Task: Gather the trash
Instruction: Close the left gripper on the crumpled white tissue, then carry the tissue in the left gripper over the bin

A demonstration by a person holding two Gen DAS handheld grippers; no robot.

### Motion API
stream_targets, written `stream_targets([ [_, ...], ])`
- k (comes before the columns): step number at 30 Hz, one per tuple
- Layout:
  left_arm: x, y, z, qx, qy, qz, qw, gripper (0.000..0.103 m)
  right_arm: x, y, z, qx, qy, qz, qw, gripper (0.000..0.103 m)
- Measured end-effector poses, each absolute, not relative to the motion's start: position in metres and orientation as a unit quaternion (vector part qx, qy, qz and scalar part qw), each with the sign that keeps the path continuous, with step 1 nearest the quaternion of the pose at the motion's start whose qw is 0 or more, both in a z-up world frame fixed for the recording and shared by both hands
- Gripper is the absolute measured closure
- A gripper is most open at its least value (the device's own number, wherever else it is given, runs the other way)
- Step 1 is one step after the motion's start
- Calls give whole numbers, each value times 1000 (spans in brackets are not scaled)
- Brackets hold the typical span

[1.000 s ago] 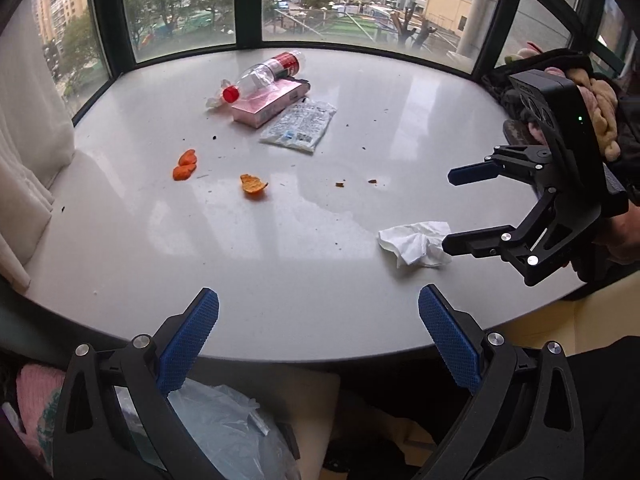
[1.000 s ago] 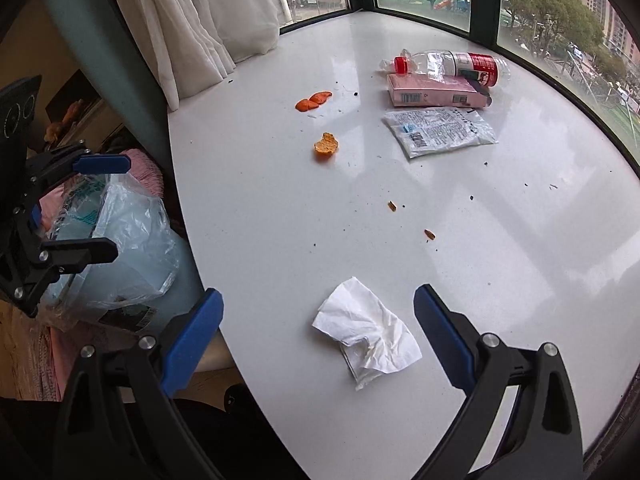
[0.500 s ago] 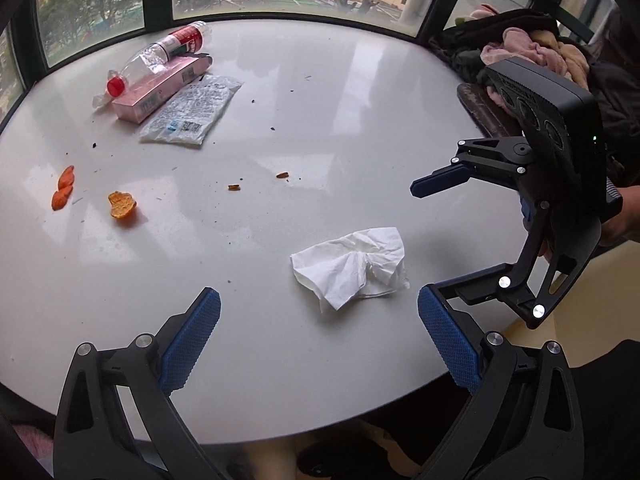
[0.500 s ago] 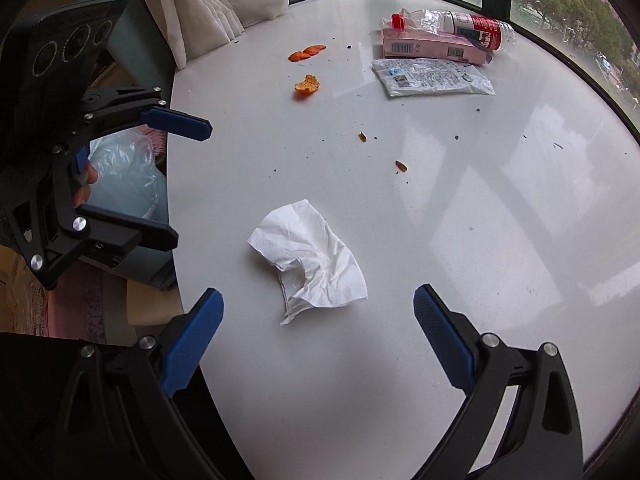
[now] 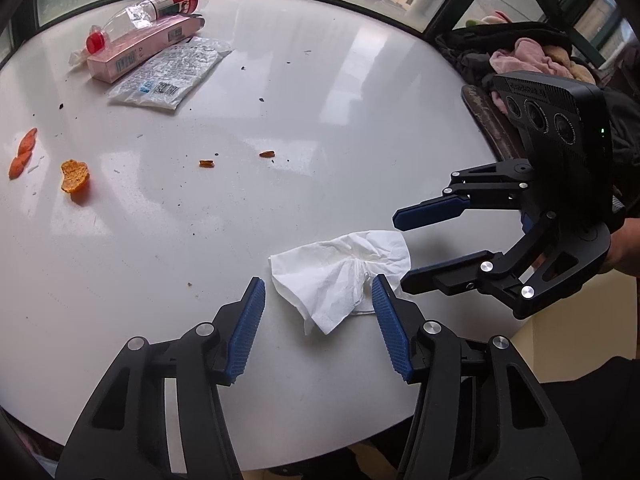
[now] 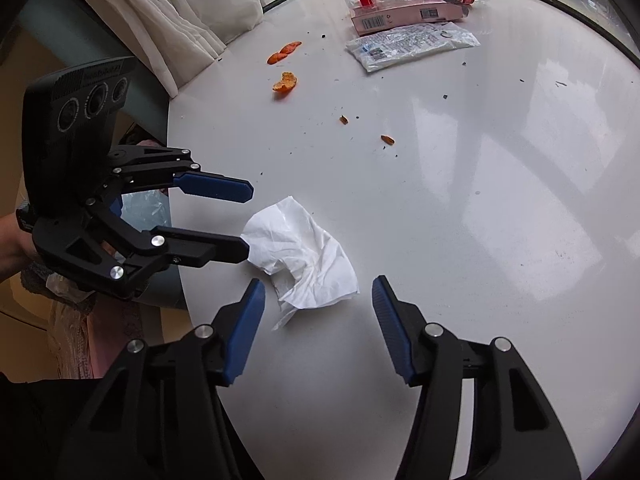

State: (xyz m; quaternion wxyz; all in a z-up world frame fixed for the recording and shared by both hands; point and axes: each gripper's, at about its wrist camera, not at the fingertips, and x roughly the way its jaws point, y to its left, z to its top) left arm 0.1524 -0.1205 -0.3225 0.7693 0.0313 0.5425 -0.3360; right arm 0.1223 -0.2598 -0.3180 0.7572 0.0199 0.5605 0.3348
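A crumpled white tissue (image 5: 344,272) lies near the front edge of the round white table (image 5: 320,92). My left gripper (image 5: 318,292) is open with the tissue's near end between its blue fingers. My right gripper (image 5: 400,248) is open at the tissue's right side, one finger above it and one at table level. In the right wrist view the tissue (image 6: 300,252) lies ahead of my open right gripper (image 6: 318,294), and my left gripper (image 6: 246,220) comes in from the left, its lower finger touching the tissue.
At the far side lie a clear plastic bottle (image 5: 148,12), a pink box (image 5: 140,46) and a white wrapper (image 5: 172,76). Orange peel pieces (image 5: 74,176) and crumbs (image 5: 266,154) lie to the left. A plastic-lined bin (image 6: 148,208) stands beside the table. Clothes (image 5: 528,56) are piled at right.
Both grippers have moved in on the tissue and narrowed a little. The left one swung right from the bin side until the tissue sits between its fingers.
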Motion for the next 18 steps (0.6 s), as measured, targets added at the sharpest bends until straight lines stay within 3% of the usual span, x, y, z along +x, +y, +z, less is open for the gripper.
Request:
stream_targets([
  [3,151,-120,-326,28,546,-335,767,52,125,-258,-322,24,563,336,755,49],
  [7,152,-119,-332,17,554,-331,764,63,128,-255,-326,27,566,336,753,64],
  [9,151,-120,-335,17,556,-329,763,65,128,-255,-327,28,566,335,753,65],
  [13,149,-121,-337,17,557,-327,764,80,130,-252,-329,27,566,334,753,68],
  [18,152,-121,-338,14,557,-321,766,96,131,-251,-331,32,571,330,751,83],
])
